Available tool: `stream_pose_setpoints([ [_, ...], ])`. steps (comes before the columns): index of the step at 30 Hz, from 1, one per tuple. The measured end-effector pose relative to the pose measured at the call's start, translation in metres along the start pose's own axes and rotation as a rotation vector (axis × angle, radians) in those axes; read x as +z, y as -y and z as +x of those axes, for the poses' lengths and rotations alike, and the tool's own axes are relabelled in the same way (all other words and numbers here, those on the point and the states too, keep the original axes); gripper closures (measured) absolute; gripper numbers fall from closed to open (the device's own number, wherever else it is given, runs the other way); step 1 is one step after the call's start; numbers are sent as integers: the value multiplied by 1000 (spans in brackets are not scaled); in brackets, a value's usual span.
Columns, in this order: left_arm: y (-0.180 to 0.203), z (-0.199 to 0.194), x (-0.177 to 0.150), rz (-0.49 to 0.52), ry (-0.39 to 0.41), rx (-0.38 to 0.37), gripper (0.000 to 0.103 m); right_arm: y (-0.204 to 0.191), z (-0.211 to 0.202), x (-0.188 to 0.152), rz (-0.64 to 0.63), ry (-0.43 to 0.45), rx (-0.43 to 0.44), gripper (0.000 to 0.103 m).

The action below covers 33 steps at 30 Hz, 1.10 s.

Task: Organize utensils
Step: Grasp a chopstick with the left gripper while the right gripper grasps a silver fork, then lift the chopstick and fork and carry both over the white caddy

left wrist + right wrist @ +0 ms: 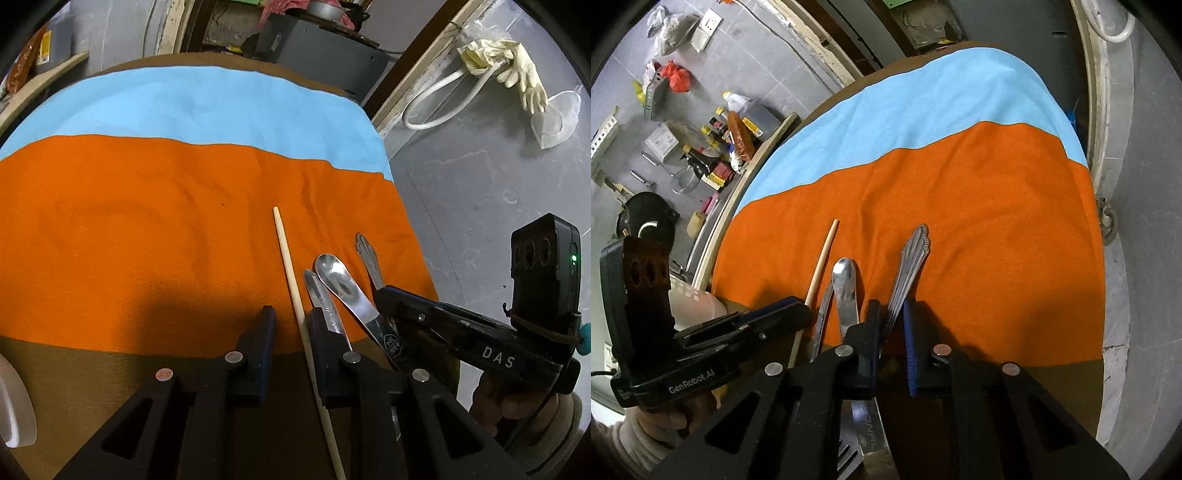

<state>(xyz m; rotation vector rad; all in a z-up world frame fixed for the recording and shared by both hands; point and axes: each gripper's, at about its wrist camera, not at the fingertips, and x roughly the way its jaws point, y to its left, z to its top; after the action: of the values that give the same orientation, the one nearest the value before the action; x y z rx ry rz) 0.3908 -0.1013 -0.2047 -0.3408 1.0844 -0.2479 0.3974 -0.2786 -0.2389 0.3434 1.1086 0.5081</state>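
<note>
Several utensils lie side by side on the orange cloth: a wooden chopstick, a narrow metal handle, a rounded steel handle and an ornate scalloped handle. My left gripper is open, its fingers astride the chopstick. My right gripper is open, its fingers either side of the ornate handle. The chopstick and steel handles lie to its left. The right gripper also shows in the left wrist view.
The cloth has a blue band at the far side and covers a round brown table. A white bowl rim sits at the near left. Bottles and clutter stand on the floor beyond the table's left edge.
</note>
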Motion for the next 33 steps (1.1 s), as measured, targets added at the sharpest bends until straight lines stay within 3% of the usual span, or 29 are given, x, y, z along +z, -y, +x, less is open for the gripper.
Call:
stream_pose_setpoints([
  [6,4,10,12,-16,-61,-18,86,2,6,3,49,-31,24,93],
  [8,4,18,16,-51,-87,-56,95,1,8,5,53,-45,21,93],
  [15,2,19,10,-111,-77,-108,98,-6,9,5,52,-46,-2,95],
  [20,-5,5,2,-130,-50,-108,98,-10,1,1,76,4,-2,97],
  [25,-13,-13,-5,-130,-20,-107,98,-34,-13,1,21,72,-73,97],
  [33,-12,-68,-17,-72,151,-182,98,-60,-47,5,-49,215,-181,101],
])
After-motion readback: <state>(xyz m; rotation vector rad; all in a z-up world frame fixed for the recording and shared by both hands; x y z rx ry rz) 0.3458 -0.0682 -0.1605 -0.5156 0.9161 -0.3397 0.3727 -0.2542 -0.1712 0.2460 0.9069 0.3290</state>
